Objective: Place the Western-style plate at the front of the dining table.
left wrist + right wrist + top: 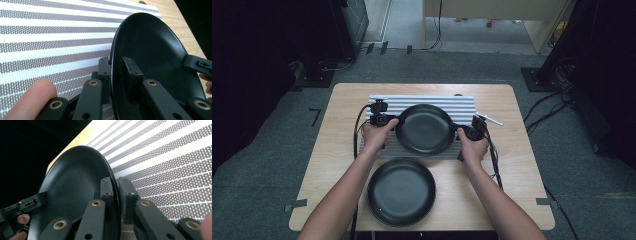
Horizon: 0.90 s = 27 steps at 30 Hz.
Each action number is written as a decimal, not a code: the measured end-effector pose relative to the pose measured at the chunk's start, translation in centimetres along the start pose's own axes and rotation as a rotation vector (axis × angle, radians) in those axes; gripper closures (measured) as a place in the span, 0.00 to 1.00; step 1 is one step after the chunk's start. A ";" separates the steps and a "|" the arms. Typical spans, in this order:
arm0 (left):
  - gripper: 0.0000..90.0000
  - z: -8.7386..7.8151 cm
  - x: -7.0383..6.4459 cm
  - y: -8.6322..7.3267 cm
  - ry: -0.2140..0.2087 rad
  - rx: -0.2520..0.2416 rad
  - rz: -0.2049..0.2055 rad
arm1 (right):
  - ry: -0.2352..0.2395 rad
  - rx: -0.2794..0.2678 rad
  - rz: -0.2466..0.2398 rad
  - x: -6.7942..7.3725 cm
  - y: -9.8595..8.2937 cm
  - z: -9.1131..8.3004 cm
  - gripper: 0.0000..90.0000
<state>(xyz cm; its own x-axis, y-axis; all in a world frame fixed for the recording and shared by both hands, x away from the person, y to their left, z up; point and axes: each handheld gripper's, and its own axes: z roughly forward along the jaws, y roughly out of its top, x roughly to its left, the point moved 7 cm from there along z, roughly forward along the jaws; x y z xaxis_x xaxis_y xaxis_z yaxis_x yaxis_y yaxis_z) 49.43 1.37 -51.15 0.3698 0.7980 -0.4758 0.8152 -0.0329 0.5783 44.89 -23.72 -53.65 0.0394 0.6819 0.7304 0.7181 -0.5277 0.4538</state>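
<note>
A black plate point(425, 129) is held over a striped grey-and-white mat point(462, 105) at the back of the table. My left gripper point(388, 121) is shut on its left rim, and my right gripper point(463, 132) is shut on its right rim. In the left gripper view the plate point(152, 50) stands edge-on with its rim pinched by the jaws of that gripper point(116, 75). The right gripper view shows that plate point(75, 182) clamped the same way by the right gripper point(116, 192). A second black plate point(401, 191) lies flat on the wooden table, nearer the person.
The wooden table point(522, 165) has bare wood at both sides of the plates. A white pen-like stick point(490, 119) lies by the mat's right edge. Cables trail from both grippers over the table. Dark equipment and cables stand on the grey floor around.
</note>
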 end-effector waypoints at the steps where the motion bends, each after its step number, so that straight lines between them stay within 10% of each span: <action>1: 0.87 0.2 0.1 0.1 0.003 0.002 -0.003 | -0.003 -0.001 0.003 -0.1 0.0 0.2 0.92; 27: 0.84 4.5 3.3 1.5 0.018 0.028 -0.111 | -0.048 -0.084 0.007 -1.3 0.4 3.2 0.94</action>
<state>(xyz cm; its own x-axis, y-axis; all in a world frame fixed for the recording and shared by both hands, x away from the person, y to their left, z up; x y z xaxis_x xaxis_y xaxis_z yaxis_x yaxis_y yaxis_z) 53.88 1.24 -54.78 0.2684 0.8084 -0.5239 0.8629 0.0400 0.5037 47.34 -23.18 -56.12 0.0788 0.7003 0.7095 0.6571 -0.5717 0.4913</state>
